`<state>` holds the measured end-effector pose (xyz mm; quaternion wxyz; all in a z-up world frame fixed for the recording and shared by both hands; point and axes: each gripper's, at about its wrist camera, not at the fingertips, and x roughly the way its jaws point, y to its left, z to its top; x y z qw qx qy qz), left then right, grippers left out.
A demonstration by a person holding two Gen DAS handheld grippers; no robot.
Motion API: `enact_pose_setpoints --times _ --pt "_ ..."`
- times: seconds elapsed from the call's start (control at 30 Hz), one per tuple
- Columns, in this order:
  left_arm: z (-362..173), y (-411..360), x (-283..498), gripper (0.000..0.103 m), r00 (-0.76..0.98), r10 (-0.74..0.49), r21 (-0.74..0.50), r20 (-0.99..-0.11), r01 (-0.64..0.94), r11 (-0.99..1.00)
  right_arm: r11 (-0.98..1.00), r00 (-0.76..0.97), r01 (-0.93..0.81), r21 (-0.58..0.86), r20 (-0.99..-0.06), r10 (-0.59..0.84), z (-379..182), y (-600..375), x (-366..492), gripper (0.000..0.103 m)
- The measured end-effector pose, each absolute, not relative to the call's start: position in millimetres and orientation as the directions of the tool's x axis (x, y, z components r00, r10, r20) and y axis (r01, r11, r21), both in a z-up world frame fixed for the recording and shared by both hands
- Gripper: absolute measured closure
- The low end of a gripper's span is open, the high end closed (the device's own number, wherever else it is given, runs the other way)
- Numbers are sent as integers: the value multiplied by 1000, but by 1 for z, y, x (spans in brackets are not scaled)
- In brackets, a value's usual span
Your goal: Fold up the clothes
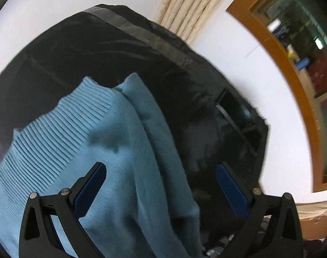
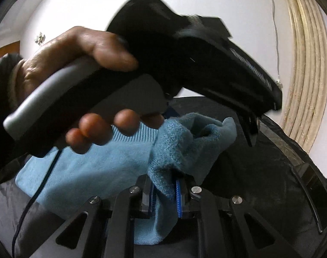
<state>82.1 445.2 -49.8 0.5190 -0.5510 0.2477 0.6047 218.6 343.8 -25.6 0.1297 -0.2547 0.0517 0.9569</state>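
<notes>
In the left wrist view, the left gripper (image 1: 161,186) hangs with its two blue-padded fingers spread wide and gripping nothing, just above the light blue knitted sweater (image 1: 112,150), whose ribbed hem points away from the camera; the sweater lies on a black cloth-covered table (image 1: 81,49) crossed by a strip of grey tape (image 1: 142,34), with cream pleated curtains (image 1: 189,2) beyond the table. In the right wrist view, the right gripper (image 2: 165,195) is clamped on a bunched fold of the sweater (image 2: 94,167), which rests on the table (image 2: 260,167), while the person's left hand (image 2: 81,68) grips the handle of the other gripper directly above the sweater.
</notes>
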Motion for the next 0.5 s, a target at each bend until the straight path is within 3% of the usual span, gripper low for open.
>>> enact_pose_setpoints --times 0.17,0.23,0.27,0.3,0.4,0.5 --pt "-58 449 86 3 72 298 -172 -952 -930 -324 -964 -838 -266 26 -501 218 -26 342 220 87" --pt "-62 447 83 24 73 293 -172 -953 -929 -328 -964 -837 -265 29 -503 215 -27 343 220 87" --pt "-65 445 79 42 92 291 -191 -952 -923 -335 -964 -836 -266 32 -505 214 -27 343 220 87" --pt "-67 444 76 52 109 296 -211 -949 -916 -340 -963 -836 -266 35 -507 212 -27 344 221 87" --pt "-66 439 72 73 134 326 -249 -936 -906 -343 -963 -834 -268 41 -509 210 -28 345 222 87" --pt "-60 435 72 79 127 350 -254 -928 -904 -345 -959 -837 -277 65 -506 208 -28 347 225 86"
